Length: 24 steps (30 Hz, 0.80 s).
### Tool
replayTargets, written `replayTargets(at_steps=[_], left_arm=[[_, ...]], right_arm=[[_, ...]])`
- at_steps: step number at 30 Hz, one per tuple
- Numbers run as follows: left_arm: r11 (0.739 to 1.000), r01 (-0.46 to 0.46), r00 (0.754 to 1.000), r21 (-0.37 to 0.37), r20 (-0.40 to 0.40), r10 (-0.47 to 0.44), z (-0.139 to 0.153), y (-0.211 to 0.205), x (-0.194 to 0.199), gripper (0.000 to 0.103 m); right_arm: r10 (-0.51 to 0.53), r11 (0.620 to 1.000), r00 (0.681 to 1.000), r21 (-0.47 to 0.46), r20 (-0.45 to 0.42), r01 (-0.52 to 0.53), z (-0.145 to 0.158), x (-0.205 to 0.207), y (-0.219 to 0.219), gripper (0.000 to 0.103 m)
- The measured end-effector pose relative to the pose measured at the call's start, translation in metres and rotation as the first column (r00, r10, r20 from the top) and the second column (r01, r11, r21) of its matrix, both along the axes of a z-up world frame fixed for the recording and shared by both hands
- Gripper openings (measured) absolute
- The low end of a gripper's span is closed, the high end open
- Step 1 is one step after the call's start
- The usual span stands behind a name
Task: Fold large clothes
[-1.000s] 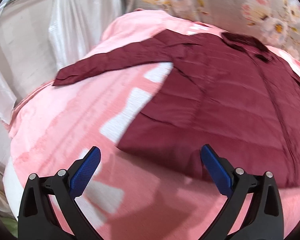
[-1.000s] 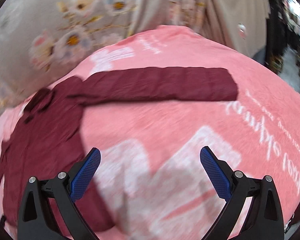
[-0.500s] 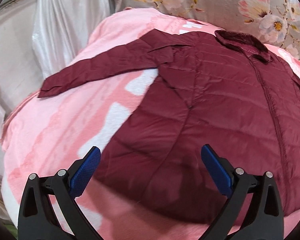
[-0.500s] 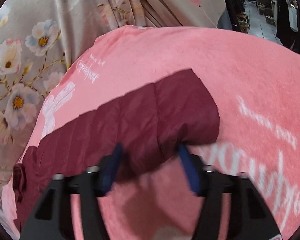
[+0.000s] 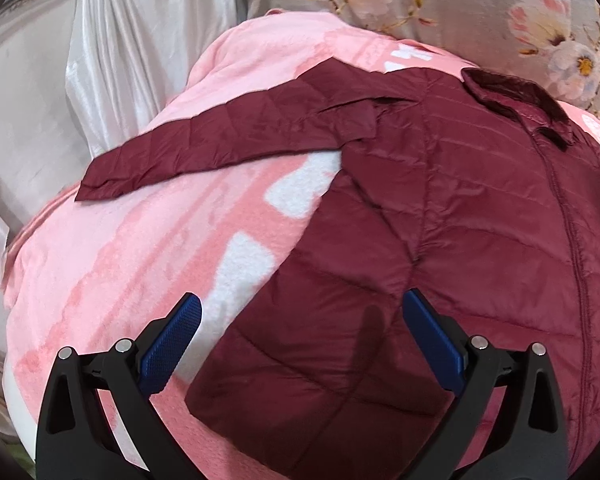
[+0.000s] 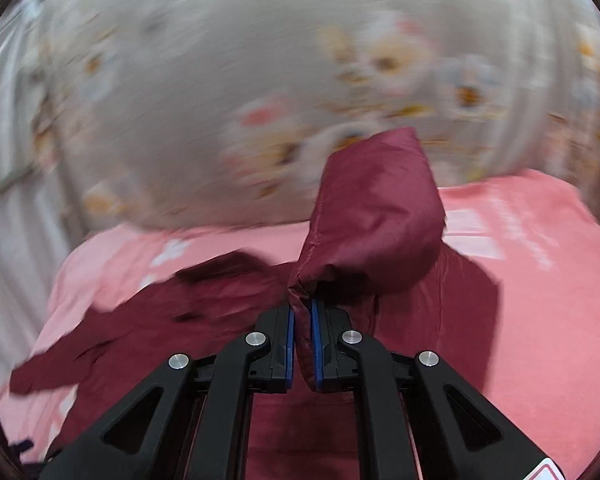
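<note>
Jacket (image 5: 460, 240), maroon and quilted, lies front up on a pink blanket (image 5: 140, 260) covering the bed, collar toward the floral curtain (image 5: 440, 4). Its near sleeve (image 5: 228, 140) stretches flat away from the body, long axis running leftward in the left view. The far sleeve's cuff (image 6: 376, 216) is raised over the body, pinched in the right claw (image 6: 302, 344), whose jaws are closing on the fabric. Left claw (image 5: 300, 344) stands wide and empty above the hem corner, nearer the flat sleeve; that sleeve probably folds inward next.
</note>
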<state>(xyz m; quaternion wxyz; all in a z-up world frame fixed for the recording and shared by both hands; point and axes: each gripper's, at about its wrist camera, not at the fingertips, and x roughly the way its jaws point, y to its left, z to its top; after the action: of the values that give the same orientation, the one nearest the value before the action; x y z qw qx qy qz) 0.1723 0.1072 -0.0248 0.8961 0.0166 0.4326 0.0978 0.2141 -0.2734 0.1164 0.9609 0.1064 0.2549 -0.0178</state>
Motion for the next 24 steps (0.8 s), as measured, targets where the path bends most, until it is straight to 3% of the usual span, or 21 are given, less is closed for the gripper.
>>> replayTargets(at_steps=[4, 9, 12, 14, 19, 22, 24], left_arm=[[1.0, -0.021, 1.0, 0.012, -0.023, 0.021, -0.009, 0.019, -0.003, 0.098], [0.999, -0.053, 0.998, -0.013, -0.027, 0.053, -0.015, 0.043, -0.003, 0.098], [0.998, -0.057, 0.998, -0.042, -0.027, 0.056, -0.012, 0.052, 0.001, 0.098], [0.994, -0.049, 0.999, -0.099, -0.021, 0.047, -0.006, 0.055, 0.006, 0.098], [0.959, 0.035, 0.999, -0.28, 0.036, -0.026, 0.019, 0.043, 0.026, 0.098], [0.901, 0.099, 0.995, -0.421, 0.013, -0.103, 0.021, 0.019, 0.049, 0.098], [0.83, 0.13, 0.985, -0.543, -0.021, -0.169, 0.016, -0.001, 0.067, 0.098]], right_arm=[[0.183, 0.982, 0.98, -0.03, -0.077, -0.185, -0.031, 0.023, 0.086, 0.007], [0.352, 0.932, 0.914, -0.017, -0.204, -0.363, -0.077, 0.027, 0.166, 0.013], [0.412, 0.903, 0.884, -0.031, -0.221, -0.428, -0.086, 0.014, 0.19, 0.04], [0.408, 0.908, 0.896, -0.031, -0.175, -0.419, -0.079, -0.001, 0.189, 0.059], [0.29, 0.956, 0.949, 0.076, -0.127, -0.282, -0.065, -0.019, 0.123, 0.061], [0.137, 0.982, 0.978, 0.15, -0.157, -0.114, -0.071, -0.028, 0.054, 0.061], [0.046, 0.981, 0.982, 0.194, -0.185, -0.009, -0.08, -0.034, 0.015, 0.062]])
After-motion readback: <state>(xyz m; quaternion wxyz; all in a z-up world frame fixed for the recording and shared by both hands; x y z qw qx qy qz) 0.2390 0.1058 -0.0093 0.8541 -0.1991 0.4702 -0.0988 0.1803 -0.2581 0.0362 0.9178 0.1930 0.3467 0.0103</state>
